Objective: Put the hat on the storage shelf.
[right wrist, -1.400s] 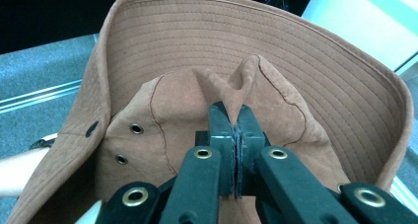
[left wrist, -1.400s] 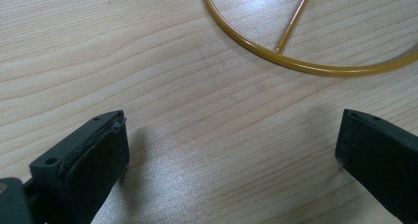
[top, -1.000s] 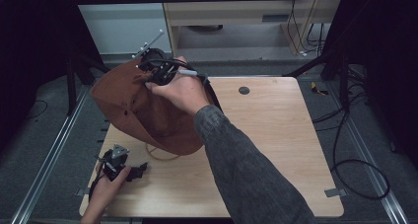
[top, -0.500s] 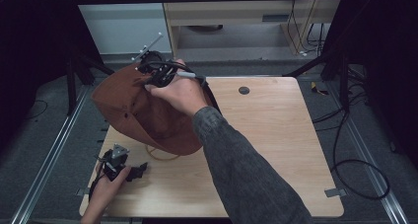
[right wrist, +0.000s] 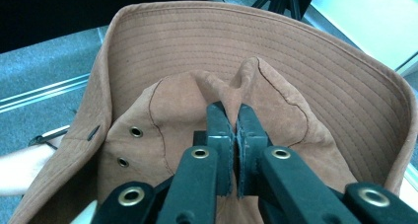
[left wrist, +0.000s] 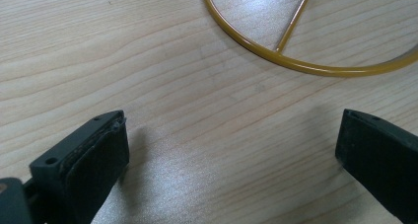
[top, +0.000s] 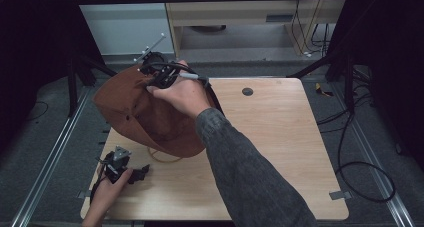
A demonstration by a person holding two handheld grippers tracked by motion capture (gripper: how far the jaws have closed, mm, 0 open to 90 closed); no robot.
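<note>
A brown brimmed hat (top: 145, 117) hangs lifted over the back left of the wooden table (top: 280, 137), its brim drooping to the tabletop. My right gripper (top: 159, 76) is shut on a pinch of the hat's crown fabric (right wrist: 236, 88), and its jaws (right wrist: 235, 113) stand together with the cloth bunched between them. The hat's yellow cord (top: 162, 159) lies in a loop on the table under the brim. My left gripper (top: 141, 171) rests open near the front left corner, with bare wood between its fingers (left wrist: 231, 150) and the cord loop (left wrist: 296, 65) just ahead.
A dark round hole (top: 247, 91) sits near the table's back edge. Metal rails (top: 50, 162) run along the floor on both sides, and cables (top: 360, 162) lie to the right. A beige cabinet (top: 240, 17) stands behind the table.
</note>
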